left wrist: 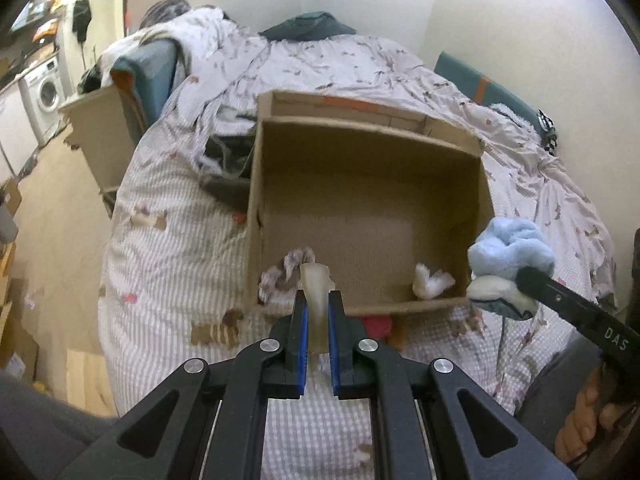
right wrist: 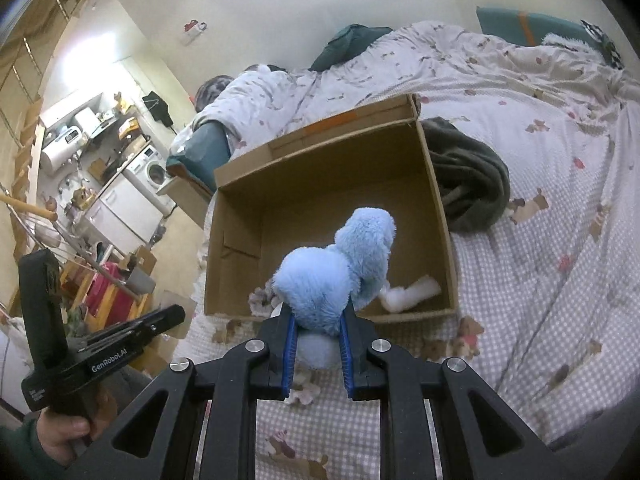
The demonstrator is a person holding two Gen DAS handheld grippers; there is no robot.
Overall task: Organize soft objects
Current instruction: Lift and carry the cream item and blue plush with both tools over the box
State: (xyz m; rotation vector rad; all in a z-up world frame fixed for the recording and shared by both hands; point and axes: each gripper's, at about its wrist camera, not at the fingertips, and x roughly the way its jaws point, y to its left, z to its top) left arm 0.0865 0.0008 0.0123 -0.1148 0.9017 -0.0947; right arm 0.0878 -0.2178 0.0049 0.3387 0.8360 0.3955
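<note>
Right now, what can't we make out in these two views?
- Plush toy, right wrist view: its face is turned away; its lower part sits between the right gripper fingers.
- Beige item, left wrist view: the left gripper fingers cover its lower end, so its identity is unclear.
- Box near corner: the toy blocks it in the right wrist view.
- White piece in the box: too small to identify.
</note>
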